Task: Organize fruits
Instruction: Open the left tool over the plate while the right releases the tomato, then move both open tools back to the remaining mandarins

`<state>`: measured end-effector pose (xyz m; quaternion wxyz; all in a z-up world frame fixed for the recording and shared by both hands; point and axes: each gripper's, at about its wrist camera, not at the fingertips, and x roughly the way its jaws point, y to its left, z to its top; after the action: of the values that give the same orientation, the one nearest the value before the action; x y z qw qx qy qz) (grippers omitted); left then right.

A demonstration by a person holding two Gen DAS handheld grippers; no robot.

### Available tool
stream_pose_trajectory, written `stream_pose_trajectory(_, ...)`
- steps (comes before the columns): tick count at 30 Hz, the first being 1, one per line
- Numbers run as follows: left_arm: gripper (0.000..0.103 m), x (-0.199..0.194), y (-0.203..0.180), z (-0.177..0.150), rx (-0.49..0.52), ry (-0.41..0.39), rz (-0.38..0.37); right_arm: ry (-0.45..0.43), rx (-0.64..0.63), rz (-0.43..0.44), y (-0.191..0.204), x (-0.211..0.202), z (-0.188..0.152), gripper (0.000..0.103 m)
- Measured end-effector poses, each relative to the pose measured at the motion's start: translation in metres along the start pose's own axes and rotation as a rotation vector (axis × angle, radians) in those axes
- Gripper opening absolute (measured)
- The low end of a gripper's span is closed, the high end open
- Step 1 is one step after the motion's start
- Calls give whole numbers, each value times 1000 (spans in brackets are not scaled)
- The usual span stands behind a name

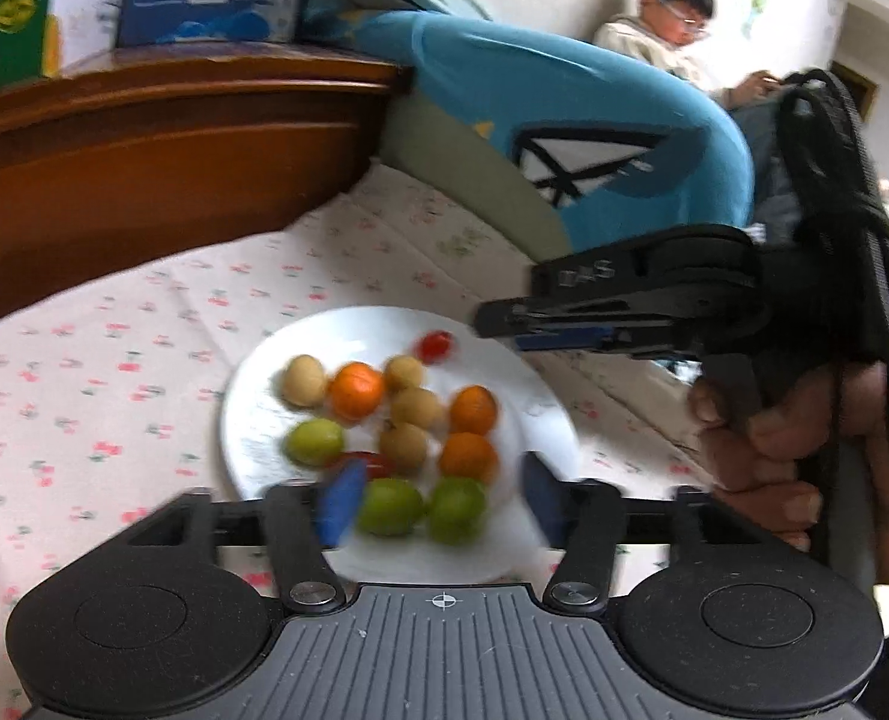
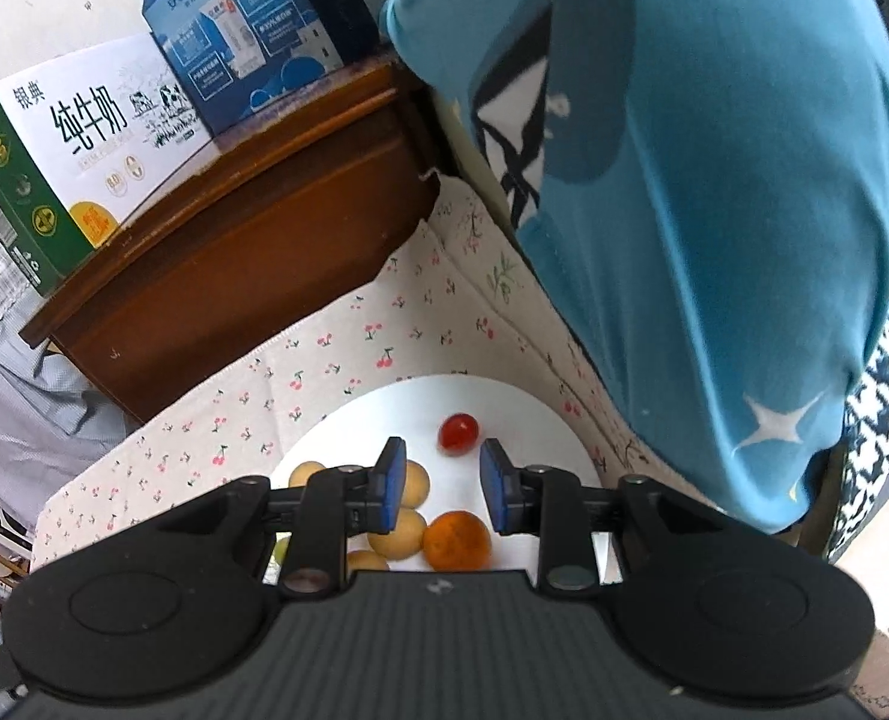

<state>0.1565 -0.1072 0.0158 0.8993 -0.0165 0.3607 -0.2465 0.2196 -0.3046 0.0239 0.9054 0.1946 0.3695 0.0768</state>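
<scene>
Right gripper (image 2: 442,483): blue pads held apart, nothing clamped; seen hovering over the far part of the white plate (image 2: 528,414), with a red cherry tomato (image 2: 458,433) just beyond the tips and an orange fruit (image 2: 457,541) below/between them. Left gripper (image 1: 438,504): pads also spread wide, empty, poised over the near rim of the plate, approx. above two green fruits (image 1: 423,509); view is motion-blurred.

Fruits are all gathered on the plate, mixed by kind: three orange, several tan/beige round ones (image 1: 305,381), three green, two red tomatoes (one partly hidden by the left pad). Most touch or nearly touch neighbours; the far tomato lies apart.

Handling (judged): pieces are small, light, round, so likely to roll. The tomato is smooth, thin-skinned and soft; a gentle squeeze across its widest part is advised. Orange and green fruits appear firmer and are best taken at the equator, w/ approach from above to avoid nudging neighbours.

Surface: plate rests on a cherry-print cloth (image 2: 324,354) over soft bedding, so tipping under pressure is possible. Room: wooden headboard (image 2: 234,228), milk cartons (image 2: 84,144) on top, blue pillow (image 2: 714,180); a seated person (image 1: 678,30) is seen in the background.
</scene>
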Motion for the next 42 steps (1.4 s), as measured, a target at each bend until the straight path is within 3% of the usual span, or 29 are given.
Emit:
stream_pose_trajectory(3,67,-9,2,3,6,-4,36,-9,-3,-4,4,-5,1,30)
stream_pose_trajectory(5,78,-14,5,6,-4,9,72,-18,-6,-5,6,-10,1,31)
stream_pose_trajectory(11,87,-35,16,12,-28,4,154,-52,1,18,17,-31,-1,35)
stream_pose_trajectory(24,88,-65,49,1,-59,45,301,-44,-34,69,44,-56,-29,36)
stream_pose_trajectory(35,88,-109,91,-4,-171,-3,345,20,-88,135,69,-62,-64,36)
stream_pose_trajectory(42,88,-120,102,-10,-188,-4,366,67,-139,161,85,-59,-88,36)
